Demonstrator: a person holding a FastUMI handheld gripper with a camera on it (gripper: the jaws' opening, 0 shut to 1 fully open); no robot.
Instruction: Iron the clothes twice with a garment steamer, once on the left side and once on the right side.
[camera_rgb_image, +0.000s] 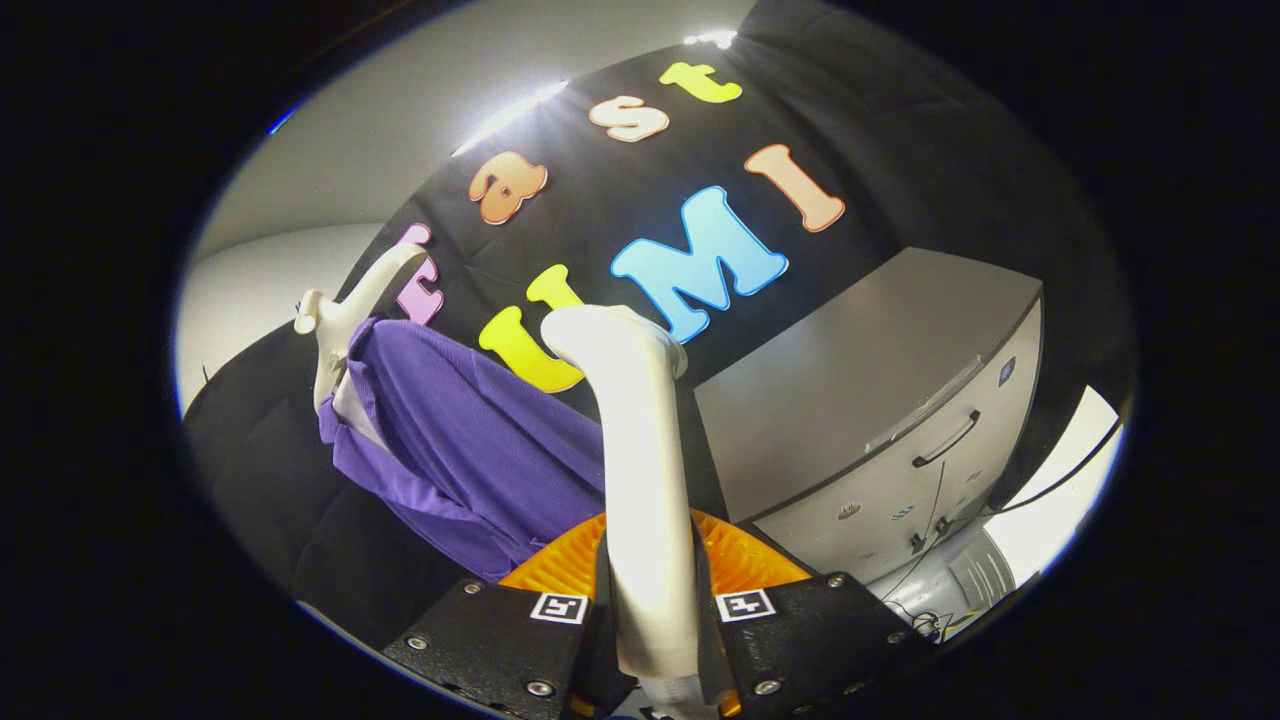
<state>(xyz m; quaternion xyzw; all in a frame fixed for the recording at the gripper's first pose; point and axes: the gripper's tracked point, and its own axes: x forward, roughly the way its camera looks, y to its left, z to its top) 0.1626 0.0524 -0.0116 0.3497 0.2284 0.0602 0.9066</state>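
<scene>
A white garment steamer (640, 470) stands up between my fingers, its handle clamped on both sides and its head curving away at the top. My gripper (650, 605) is shut on that handle. Beyond the fingers and to the left hangs a purple shirt (460, 440) on a pale hanger (350, 300), against the black cloth wall. The steamer head (610, 335) sits just right of the shirt's edge, apart from the fabric as far as I can tell.
A grey cabinet (880, 400) with a dark handle (945, 440) stands to the right of the steamer, with cables (930, 530) running down its front. A white wall shows beyond the cloth at the left.
</scene>
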